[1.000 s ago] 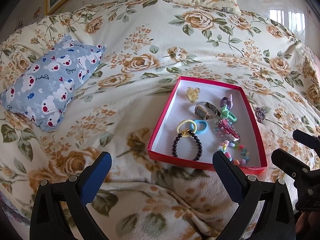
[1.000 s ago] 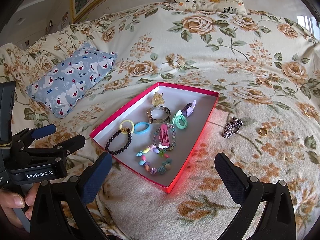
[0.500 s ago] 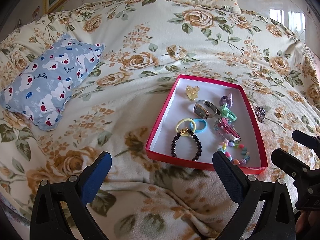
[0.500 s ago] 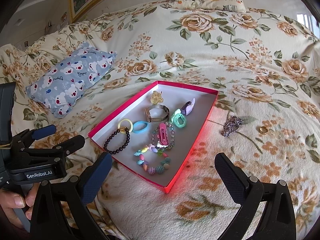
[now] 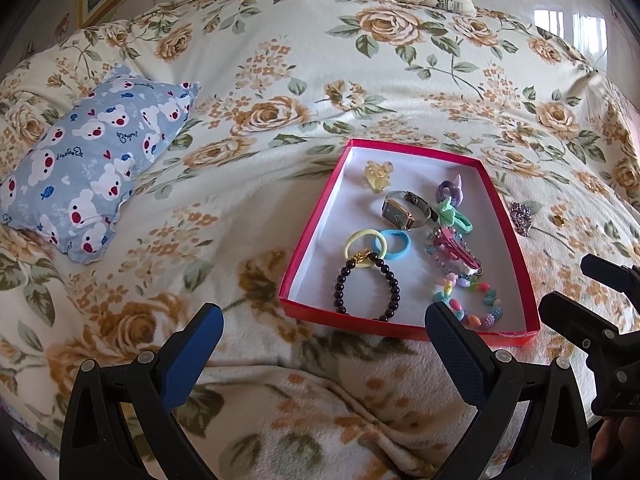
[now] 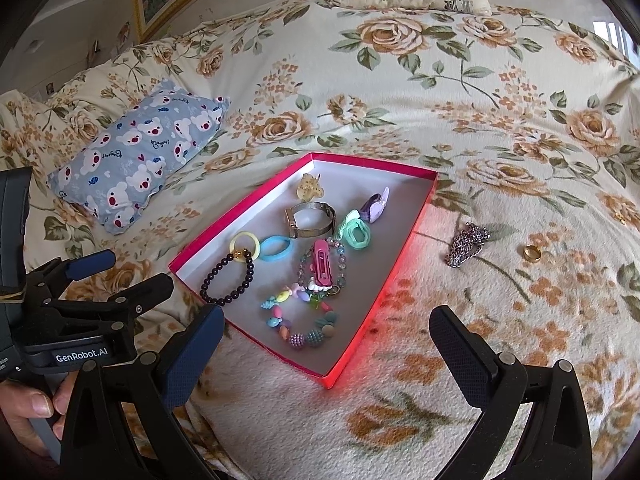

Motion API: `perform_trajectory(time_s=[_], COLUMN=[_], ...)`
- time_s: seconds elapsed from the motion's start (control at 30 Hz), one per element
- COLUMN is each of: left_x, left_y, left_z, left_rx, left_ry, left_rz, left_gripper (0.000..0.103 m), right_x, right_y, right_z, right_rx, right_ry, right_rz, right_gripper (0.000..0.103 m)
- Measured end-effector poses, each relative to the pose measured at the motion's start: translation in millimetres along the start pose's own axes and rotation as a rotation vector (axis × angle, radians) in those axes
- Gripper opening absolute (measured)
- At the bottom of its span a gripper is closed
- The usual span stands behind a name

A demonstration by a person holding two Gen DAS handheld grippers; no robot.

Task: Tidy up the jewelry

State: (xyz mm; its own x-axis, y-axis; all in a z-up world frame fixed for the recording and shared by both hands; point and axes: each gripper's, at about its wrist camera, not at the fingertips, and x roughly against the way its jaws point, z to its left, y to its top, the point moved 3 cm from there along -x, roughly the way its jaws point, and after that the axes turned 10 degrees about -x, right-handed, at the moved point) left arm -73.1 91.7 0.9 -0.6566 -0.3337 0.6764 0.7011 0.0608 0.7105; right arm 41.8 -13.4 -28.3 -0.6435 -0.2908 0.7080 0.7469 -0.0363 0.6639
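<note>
Right tool (image 6: 324,344) hangs wide open and empty over the bed (image 6: 440,92), the silver chain (image 6: 466,245) just beside the red tray's (image 6: 404,252) right edge — limp, light, slithery, so probably pinch the bunched middle.

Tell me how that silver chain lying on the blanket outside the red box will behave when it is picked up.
The silver chain lies in a bunched heap, so it is probably limp and will dangle. Its fine links may snag the fuzzy blanket. It looks light.
</note>
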Motion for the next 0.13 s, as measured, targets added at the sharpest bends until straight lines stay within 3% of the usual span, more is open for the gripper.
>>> perform_trajectory(time_s=[0.13], left_x=[-2.0], left_y=[3.6], left_z=[-1.3], left_rx=[0.004], left_ry=[-0.007], left_rz=[0.003], left_gripper=[0.102], right_x=[-2.0], right_y=[2.6], right_z=[-5.2], right_rx=[-0.011], right_ry=[0.002], right_rz=[0.005], right_gripper=[0.103])
